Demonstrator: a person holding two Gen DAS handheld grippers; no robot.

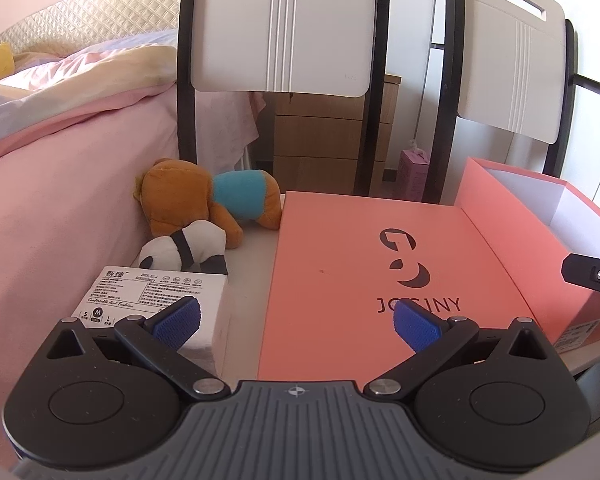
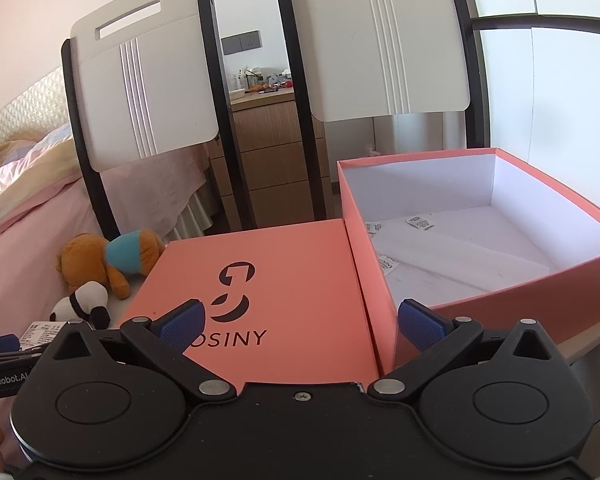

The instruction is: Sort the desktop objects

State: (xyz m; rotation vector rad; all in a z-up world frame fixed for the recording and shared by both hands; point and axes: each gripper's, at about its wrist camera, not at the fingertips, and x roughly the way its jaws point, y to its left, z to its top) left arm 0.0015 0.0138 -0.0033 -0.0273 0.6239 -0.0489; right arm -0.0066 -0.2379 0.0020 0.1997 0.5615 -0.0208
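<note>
A brown plush bear in a blue shirt (image 1: 208, 196) (image 2: 108, 260) lies at the table's far left, and a panda plush (image 1: 184, 250) (image 2: 82, 306) rests just in front of it. Nearer me stands a white printed carton (image 1: 156, 300). A coral box lid (image 1: 364, 280) (image 2: 260, 296) lies flat in the middle. Beside it on the right sits the open coral box (image 2: 480, 240) (image 1: 540, 216), holding white paper and small sachets. My left gripper (image 1: 296, 320) is open over the carton and lid. My right gripper (image 2: 300, 324) is open above the lid's near edge and the box corner.
Two white chair backs (image 1: 284, 24) (image 2: 384, 40) stand behind the table. A bed with pink bedding (image 1: 60, 128) borders the left side. A wooden drawer unit (image 1: 316, 140) is behind the chairs. The white table edge (image 2: 592, 336) shows at right.
</note>
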